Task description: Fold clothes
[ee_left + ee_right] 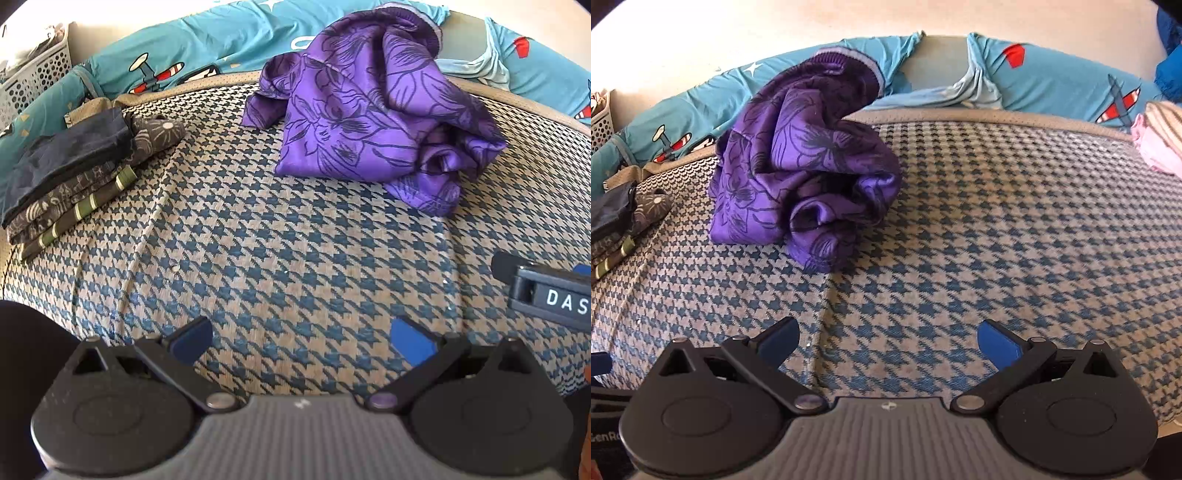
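At the far left of the left wrist view, one white perforated basket [35, 75] is being cut off by the frame edge. One stack of folded clothes [70, 177] is lying on the houndstooth bed [295, 236]; about four layers are being counted, though the lower ones are hard to separate. One crumpled purple floral garment [369, 118] is lying unfolded toward the back of the bed, against the teal airplane-print bedding [177, 48]. The left gripper [301, 341] is being held over bare mattress, fingers spread apart, nothing between them. In the right wrist view, the right gripper [888, 345] is likewise being held empty, fingers apart. At the right edge, a pink and striped pile [1160, 136] is being cropped; its pieces cannot be counted.
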Demonstrator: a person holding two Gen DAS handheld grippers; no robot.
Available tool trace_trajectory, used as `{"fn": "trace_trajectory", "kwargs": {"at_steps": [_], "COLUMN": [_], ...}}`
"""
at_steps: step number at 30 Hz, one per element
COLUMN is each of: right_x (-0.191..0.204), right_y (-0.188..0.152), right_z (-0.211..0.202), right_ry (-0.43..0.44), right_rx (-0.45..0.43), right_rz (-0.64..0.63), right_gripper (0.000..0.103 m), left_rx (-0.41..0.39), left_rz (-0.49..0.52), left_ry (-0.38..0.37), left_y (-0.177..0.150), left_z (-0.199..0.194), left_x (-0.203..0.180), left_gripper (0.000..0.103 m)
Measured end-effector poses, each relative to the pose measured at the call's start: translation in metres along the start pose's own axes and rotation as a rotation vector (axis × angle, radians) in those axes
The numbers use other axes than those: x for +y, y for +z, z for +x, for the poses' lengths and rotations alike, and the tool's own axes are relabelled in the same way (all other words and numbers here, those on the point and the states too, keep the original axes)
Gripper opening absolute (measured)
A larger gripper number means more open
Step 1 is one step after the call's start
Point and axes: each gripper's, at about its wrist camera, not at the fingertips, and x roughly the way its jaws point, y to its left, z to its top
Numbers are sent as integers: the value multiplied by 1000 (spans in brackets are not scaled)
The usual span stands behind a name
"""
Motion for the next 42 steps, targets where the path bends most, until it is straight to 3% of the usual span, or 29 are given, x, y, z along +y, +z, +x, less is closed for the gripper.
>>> {"fn": "trace_trajectory", "kwargs": {"at_steps": [11,21,30,38,42], "right_x": [10,18,24,36,47], "right_y": [1,1,1,3,4], "right_z": [8,17,26,25,20], "right_ry": [44,39,39,110,168], "right_rx": [-18,-12,26,6,-77], "right_rz": [7,-8,-11,-36,-87], "right_gripper": [103,90,89,89,89], "left_rx": [34,-25,-60,-91,-101], "left_rz": [9,11,11,-27,-38], "left_ry": [2,22,20,15,16], "left_y": [5,16,24,42,54], "left_z": [20,15,13,20,26], "left_x": [8,14,18,43,57], "left_gripper": [103,103,103,103,103]}}
